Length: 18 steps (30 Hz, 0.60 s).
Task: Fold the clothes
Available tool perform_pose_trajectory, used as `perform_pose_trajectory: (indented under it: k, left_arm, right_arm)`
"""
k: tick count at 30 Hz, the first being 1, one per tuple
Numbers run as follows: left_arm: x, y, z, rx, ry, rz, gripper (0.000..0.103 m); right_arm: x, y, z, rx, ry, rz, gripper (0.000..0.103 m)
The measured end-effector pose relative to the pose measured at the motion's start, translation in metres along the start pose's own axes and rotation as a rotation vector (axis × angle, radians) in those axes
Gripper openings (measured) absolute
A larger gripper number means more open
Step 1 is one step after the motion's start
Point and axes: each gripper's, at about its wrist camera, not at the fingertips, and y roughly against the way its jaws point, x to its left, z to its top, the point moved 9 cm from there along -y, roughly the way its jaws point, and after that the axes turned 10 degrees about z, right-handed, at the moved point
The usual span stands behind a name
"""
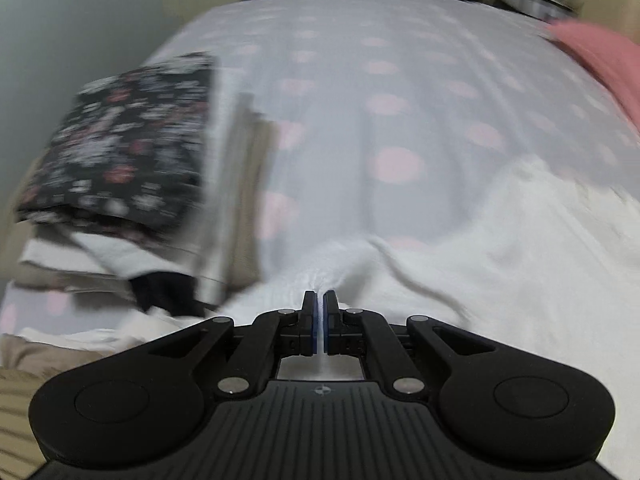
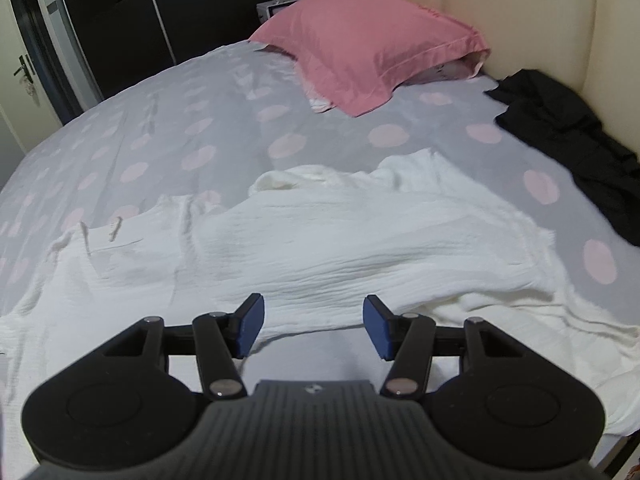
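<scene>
A white crinkled garment lies spread and rumpled across the near part of the bed. In the left wrist view the same white garment fills the right side, and my left gripper is shut on a pinched fold of its edge. The fabric puckers right at the closed blue pads. My right gripper stands open just above the garment's near edge, with nothing pressed between its blue pads.
A grey bedsheet with pink dots covers the bed. A stack of folded clothes topped by a black floral piece sits at left. A pink pillow lies at the far end, dark clothing at right by the cream headboard.
</scene>
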Motion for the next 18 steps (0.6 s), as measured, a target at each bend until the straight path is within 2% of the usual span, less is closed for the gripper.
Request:
perform_pose_trajectory:
  k: [3,6,11,12,15,18]
  left_arm:
    - [-0.033,0.010,-0.033,0.032,-0.114,-0.070,0.001]
    - [-0.061,0.007,-0.072,0.098,-0.197,-0.120,0.001]
    - [-0.088,-0.007,-0.121,0.194,-0.261,-0.214,0.003]
    - [-0.090,-0.007,-0.127,0.206,-0.270,-0.230,0.005]
    - [-0.085,0.004,-0.127,0.188,-0.265,-0.241,0.022]
    - [-0.066,0.014,-0.117,0.156,-0.166,-0.223,0.030]
  right_arm:
    - [0.005,0.000,-0.001,0.012,-0.014,0.033,0.059]
    - [0.009,0.000,-0.004,0.021,-0.029,0.055,0.060]
    - [0.005,0.003,-0.007,0.027,-0.073,0.071,0.061]
    - [0.003,0.003,-0.007,0.028,-0.087,0.074,0.062]
    - [-0.001,0.006,-0.007,0.025,-0.130,0.090,0.062]
    - [-0.001,0.008,-0.007,0.022,-0.151,0.107,0.063]
